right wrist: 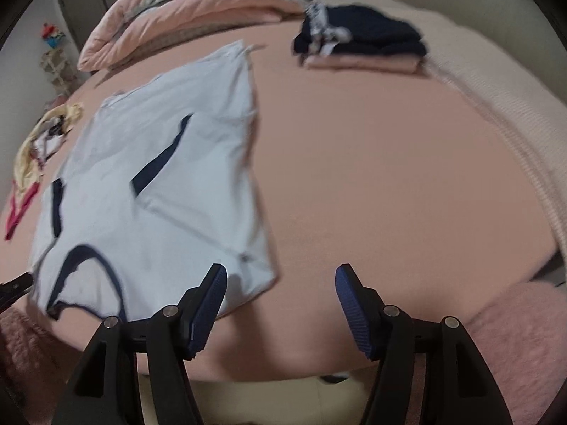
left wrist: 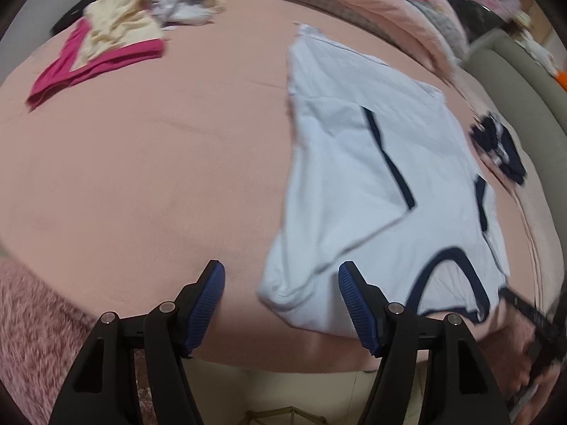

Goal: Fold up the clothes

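Pink sheet covers the bed point(left wrist: 149, 177), which carries all the laundry. A pale blue T-shirt point(left wrist: 354, 184) with dark navy trim lies flat near the bed's near edge, both sleeves folded inward over the body and the collar toward that edge. The left claw point(left wrist: 281, 304) is released, its jaws wide apart, above the shirt's near left corner, nothing between the pads. The right claw point(right wrist: 280, 306) is likewise released above the shirt's near right corner, gripping nothing. A stack of folded clothes point(right wrist: 361, 44), navy on pink, sits toward the far right side. A loose pile of unfolded clothes point(left wrist: 117, 39), yellow and magenta, lies at the far left corner. Rolled bedding point(right wrist: 198, 10) lines the far edge.
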Motion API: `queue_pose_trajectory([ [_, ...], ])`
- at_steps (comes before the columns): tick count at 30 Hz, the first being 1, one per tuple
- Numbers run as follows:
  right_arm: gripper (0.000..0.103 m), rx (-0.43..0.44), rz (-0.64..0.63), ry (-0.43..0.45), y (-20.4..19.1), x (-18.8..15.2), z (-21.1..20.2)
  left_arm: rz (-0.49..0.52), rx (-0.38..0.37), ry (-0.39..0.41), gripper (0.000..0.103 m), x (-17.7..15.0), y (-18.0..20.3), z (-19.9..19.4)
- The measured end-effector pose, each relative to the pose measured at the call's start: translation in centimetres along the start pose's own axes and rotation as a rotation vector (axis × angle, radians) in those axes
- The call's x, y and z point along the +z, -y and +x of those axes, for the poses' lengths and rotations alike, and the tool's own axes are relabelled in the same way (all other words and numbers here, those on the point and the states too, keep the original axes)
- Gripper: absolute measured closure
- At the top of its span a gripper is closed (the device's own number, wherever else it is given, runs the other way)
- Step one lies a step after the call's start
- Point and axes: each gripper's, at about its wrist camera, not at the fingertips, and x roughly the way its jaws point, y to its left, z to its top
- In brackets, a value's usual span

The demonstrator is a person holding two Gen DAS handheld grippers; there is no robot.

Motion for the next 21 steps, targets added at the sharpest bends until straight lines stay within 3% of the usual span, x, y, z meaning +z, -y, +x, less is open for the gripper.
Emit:
queue_pose_trajectory([
  [2, 0.040, 0.077, 0.021, -0.029, -0.1, -0.3, 0.5, -0.062, -0.010, 0.005, 0.038, -0.3, -0.8, -0.2],
  [4, 0.048, 0.157, 0.043, -0.036, -0.1, -0.4, 0.5, -0.113, -0.065, 0.011, 0.038, -0.9, -1.8, -0.5],
  [9, 0.058, 0.192, 0.126, -0.055, 1.1, -0.5, 1.1, -0.190, -0.239, -0.004, 0.038, -1.1, -2.4, 0.0],
  [11, 0.063, 0.215, 0.191, -0.023, 1.8, -0.7, 0.7, -0.188, -0.298, -0.002, 0.038, -1.1, -1.9, 0.0],
  [13, 0.065, 0.225, 0.308, 0.067, 2.8, -1.1, -0.3, -0.169, -0.321, -0.014, 0.039, -1.3, -1.1, 0.4],
  [16, 0.065, 0.230, 0.342, 0.021, 3.2, -1.6, 0.6, -0.135, -0.287, -0.018, 0.039, -1.1, 0.0, 0.7],
  [21, 0.065, 0.321, 0.329, -0.001, 2.5, -2.0, 0.8, -0.266, -0.410, 0.006, 0.048, -0.5, -1.0, 0.2],
])
